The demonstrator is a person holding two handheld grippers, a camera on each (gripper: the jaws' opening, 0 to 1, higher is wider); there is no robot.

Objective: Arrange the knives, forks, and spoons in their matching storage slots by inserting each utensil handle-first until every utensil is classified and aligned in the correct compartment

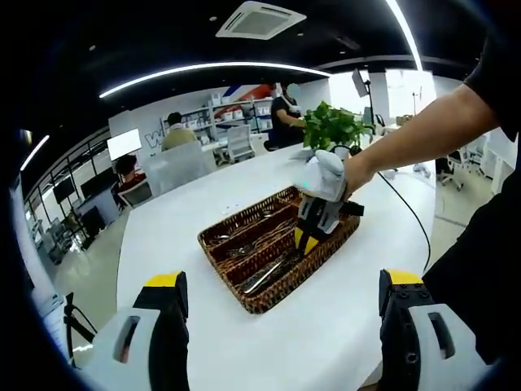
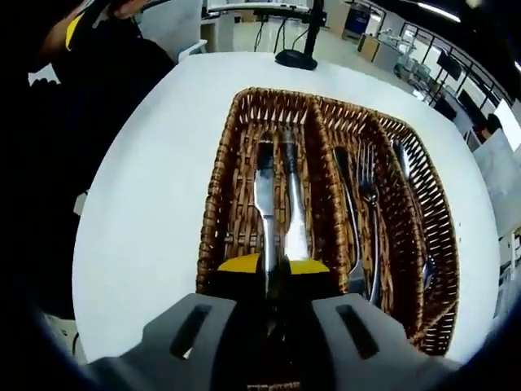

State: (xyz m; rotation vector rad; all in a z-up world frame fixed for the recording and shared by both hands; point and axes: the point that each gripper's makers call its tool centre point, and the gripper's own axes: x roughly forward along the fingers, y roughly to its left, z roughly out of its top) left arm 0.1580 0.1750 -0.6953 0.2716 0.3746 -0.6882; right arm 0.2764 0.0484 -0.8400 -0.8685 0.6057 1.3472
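R gripper (image 2: 273, 273) jaws pinched on steel table knife (image 2: 264, 212), lowering it beside 2nd knife (image 2: 294, 204) in end slot for sorting | brown wicker cutlery tray (image 2: 213, 195): forks (image 2: 366, 204) mid slot | L gripper (image 1: 281, 314) jaws spread, idle over white counter (image 1: 163, 236).

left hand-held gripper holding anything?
No: in the left gripper view the left hand-held gripper has its jaws spread wide with only bare white table between them, short of the wicker cutlery tray.

No text, label or number is legible anywhere.
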